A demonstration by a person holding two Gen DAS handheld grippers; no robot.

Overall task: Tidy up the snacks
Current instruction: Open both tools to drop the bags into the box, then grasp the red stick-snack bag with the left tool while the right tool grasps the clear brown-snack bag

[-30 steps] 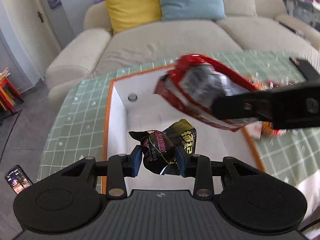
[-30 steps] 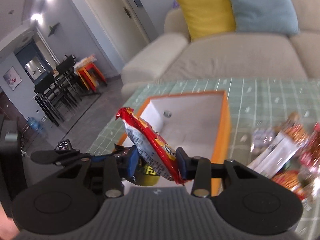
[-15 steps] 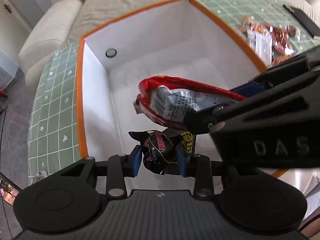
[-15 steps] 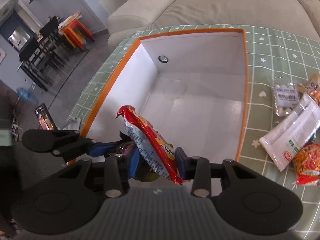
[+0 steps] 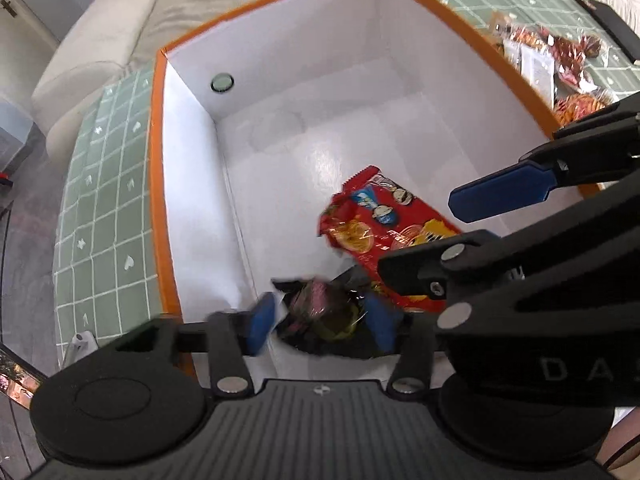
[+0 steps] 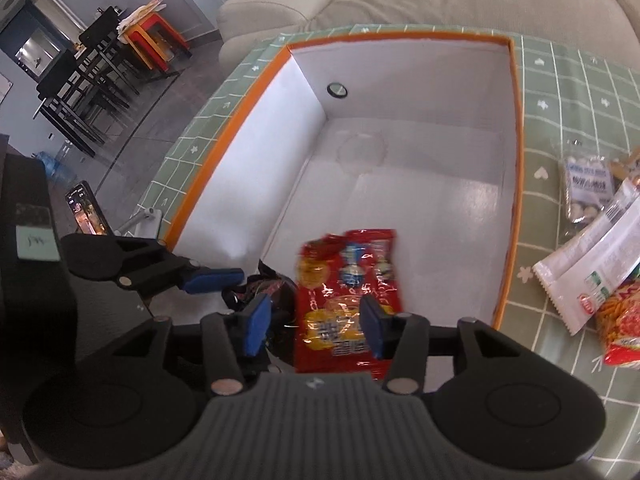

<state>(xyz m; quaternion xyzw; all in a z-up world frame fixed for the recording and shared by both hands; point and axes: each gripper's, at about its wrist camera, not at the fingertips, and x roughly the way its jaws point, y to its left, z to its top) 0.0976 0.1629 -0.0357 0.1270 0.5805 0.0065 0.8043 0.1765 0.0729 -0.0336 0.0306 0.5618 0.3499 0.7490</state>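
Both claws hang over the orange-rimmed box point(image 6: 516, 152), tipped steeply down so the snacks drop inside rather than onto the counter point(image 6: 568, 92). The left claw point(image 5: 320, 316) has just been opening: its blue pads stand apart, and the dark snack packet point(image 5: 324, 312) sits loose between them at the box's near left corner, apparently no longer pinched. The right claw point(image 6: 316, 316) has just been opening too; its pads are spread either side of the red snack bag point(image 6: 348, 288), which lies flat on the white floor, released. More packets point(image 6: 600, 232) wait on the green checked counter to the right of the box, so the sorting looks far from finished.
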